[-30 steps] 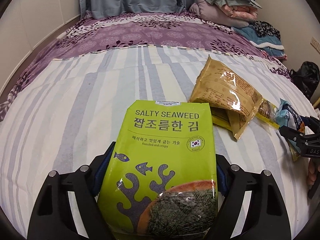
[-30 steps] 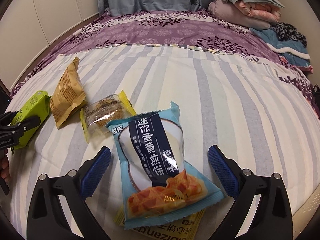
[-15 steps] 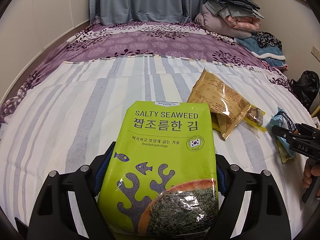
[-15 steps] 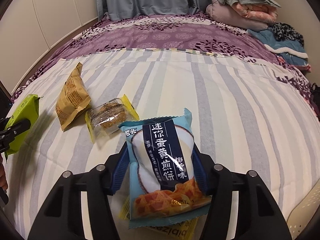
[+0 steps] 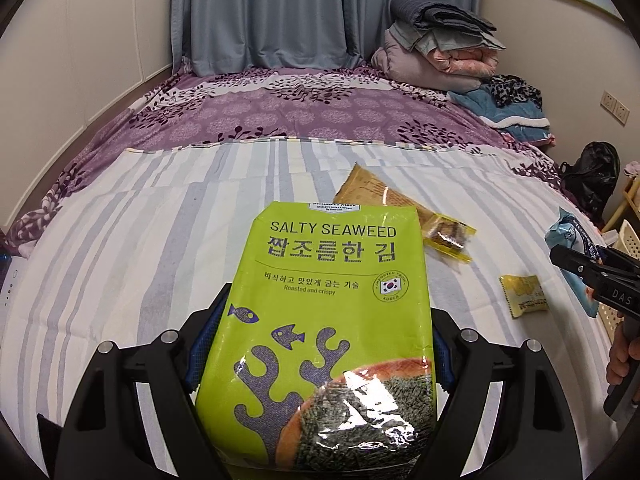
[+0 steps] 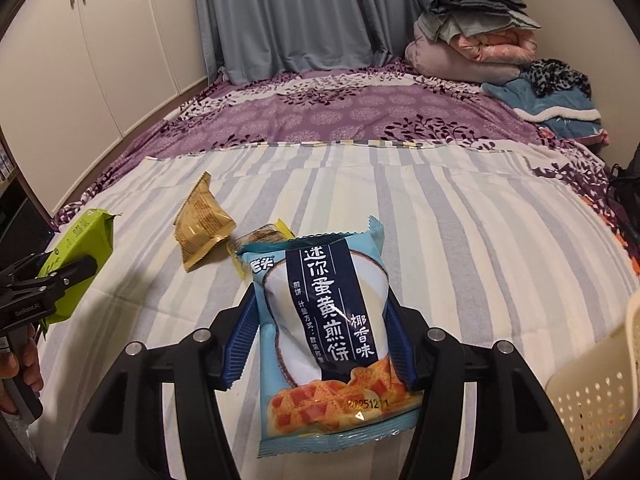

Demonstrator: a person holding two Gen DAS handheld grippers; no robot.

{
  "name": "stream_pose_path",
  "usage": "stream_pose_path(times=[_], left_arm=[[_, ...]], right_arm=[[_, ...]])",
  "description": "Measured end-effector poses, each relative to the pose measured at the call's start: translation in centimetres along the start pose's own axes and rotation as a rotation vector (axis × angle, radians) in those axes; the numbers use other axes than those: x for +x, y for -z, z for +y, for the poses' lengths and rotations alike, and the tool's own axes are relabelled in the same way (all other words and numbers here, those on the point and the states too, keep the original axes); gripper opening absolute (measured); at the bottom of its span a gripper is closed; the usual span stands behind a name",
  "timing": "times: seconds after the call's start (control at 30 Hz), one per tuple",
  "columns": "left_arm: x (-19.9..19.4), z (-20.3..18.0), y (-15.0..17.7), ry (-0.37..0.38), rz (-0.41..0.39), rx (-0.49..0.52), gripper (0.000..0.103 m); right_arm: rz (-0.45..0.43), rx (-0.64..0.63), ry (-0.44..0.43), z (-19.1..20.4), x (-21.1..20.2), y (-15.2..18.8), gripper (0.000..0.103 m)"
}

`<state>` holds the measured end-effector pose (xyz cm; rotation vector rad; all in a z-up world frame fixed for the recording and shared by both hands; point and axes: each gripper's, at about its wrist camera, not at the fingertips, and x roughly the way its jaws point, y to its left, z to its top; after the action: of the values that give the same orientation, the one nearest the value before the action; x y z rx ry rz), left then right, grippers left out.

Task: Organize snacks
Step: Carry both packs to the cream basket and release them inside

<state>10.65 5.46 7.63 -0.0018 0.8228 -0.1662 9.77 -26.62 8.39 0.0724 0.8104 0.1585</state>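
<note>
Two gripped packets (image 5: 320, 320) (image 6: 324, 332), three loose snacks (image 5: 522, 294)

Left claw (image 5: 316, 356) clamps green seaweed pack (image 5: 324, 320) above striped bedsheet (image 5: 120, 260); 3 snack packets beyond.

Black two-finger left gripper (image 5: 320, 354), right gripper (image 6: 322, 346), ribbed blue pads (image 6: 239, 346), silver screws (image 6: 201, 335), white lettering

The right gripper (image 6: 320, 344), having closed on the blue egg-roll packet (image 6: 324, 340), is lifting it off the striped bedspread (image 6: 480, 248), uncovering a small yellow packet (image 5: 524, 295); the seaweed bag (image 5: 324, 320) is rising too.
</note>
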Motion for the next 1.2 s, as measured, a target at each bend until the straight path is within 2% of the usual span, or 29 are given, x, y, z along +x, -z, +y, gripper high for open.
stream_pose_path(times=[0.37,0.67,0.93,1.2], left_arm=[[-4.1,-4.1,0.9,0.033,-0.043,0.061,0.083],[-6.8,-7.5,1.2,0.061,-0.075,0.118,0.083],[-8.2,-10.9,1.5,0.101,-0.093,0.172,0.083],[-9.0,-14.2,2.0,0.144,-0.101,0.224,0.083]], right_arm=[[-0.09,0.049,0.015,-2.6,-6.9,1.8,0.058],[-0.155,0.099,0.065,-5.8,-11.7,3.7,0.058],[-0.196,0.171,0.132,-9.7,-15.5,6.0,0.059],[-0.201,0.241,0.216,-13.5,-17.7,8.4,0.059]])
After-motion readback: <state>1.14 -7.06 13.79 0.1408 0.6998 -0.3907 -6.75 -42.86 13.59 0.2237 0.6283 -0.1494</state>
